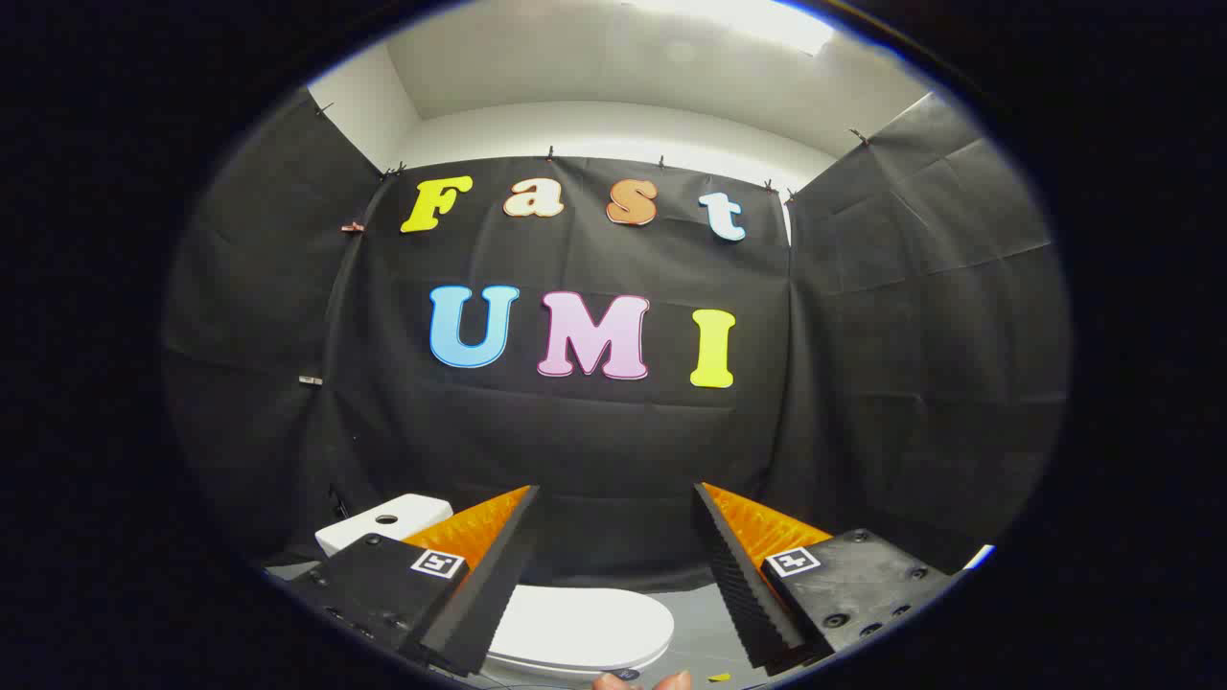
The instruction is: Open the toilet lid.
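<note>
Gripper-mounted, facing the wall (pixel 613 450) (fisheye)

The gripper (pixel 613 498) is hanging above the toilet, its fingers (pixel 498 565) standing wide apart with nothing between them. The toilet lid (pixel 585 628) is lying flat and closed below the fingers, sitting under the gap and reaching toward the 7 o'clock finger. The cistern (pixel 383 522) is standing at about 8 o'clock, partly behind that finger and just behind the lid. The floor (pixel 705 628) is showing at 5 o'clock, beside the lid. The cloth wall (pixel 594 450) is hanging beyond the toilet, closing off everything ahead from 9 to 3 o'clock.
</note>
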{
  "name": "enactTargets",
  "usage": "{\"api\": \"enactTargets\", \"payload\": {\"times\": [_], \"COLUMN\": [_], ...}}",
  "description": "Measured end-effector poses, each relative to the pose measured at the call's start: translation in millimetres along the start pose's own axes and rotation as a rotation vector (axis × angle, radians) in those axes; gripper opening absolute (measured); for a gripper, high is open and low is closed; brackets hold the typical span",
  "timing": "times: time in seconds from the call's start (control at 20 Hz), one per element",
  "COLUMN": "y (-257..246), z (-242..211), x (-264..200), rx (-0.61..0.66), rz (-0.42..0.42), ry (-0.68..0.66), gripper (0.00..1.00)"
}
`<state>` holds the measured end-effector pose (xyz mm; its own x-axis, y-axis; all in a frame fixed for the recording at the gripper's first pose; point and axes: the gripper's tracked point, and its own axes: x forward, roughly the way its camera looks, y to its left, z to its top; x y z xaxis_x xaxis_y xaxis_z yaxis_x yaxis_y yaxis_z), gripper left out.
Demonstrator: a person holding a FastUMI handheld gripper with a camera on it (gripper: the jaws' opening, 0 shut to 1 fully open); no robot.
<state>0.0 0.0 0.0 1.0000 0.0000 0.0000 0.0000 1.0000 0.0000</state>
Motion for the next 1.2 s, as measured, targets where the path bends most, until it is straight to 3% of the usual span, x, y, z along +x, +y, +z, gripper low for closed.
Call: {"api": "enactTargets", "payload": {"times": [1.2], "y": [-5], "z": [-15], "x": [5], "rx": [-0.011], "rz": [-0.027], "ry": [0.026], "gripper": [0.98]}}
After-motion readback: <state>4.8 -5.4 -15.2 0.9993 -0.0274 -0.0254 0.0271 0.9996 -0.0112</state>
